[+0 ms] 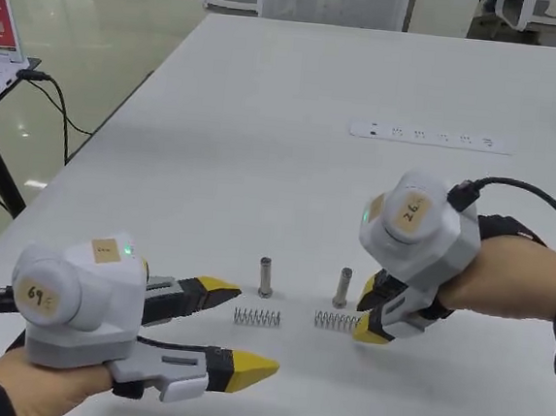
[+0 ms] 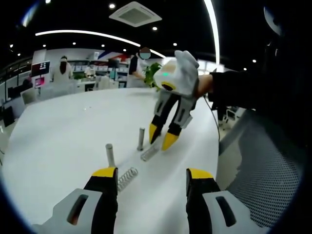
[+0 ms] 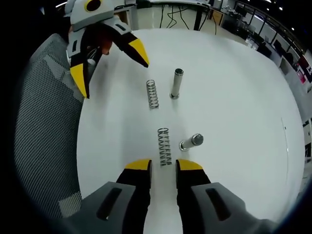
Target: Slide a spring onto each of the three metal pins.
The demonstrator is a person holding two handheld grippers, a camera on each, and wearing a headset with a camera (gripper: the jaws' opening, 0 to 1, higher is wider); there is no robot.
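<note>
Progress, as far as I can judge, stands at nothing done: no spring sits on any pin yet. White desk (image 1: 264, 148) carries all the parts. At its near edge the left tool (image 1: 248, 327) is held with its jaws spread wide and nothing between them, pointing toward the parts. Across from it the right tool (image 1: 366, 318) is down at the desk surface with its jaws at a narrow gap, not closed. In the right gripper view the near end of the right spring (image 1: 335, 320) lies just at that gap between the yellow tips, and it looks unpinched. Two metal pins stand upright and bare, the left pin (image 1: 266, 277) and the right pin (image 1: 342, 288), near each other. The left spring (image 1: 257, 316) lies flat just in front of the left pin, apart from it, and the right spring lies flat by the right pin's foot. I count two pins and two springs, so every sliding-on is left to do, and the grasp of the right spring looks like the step in hand.
</note>
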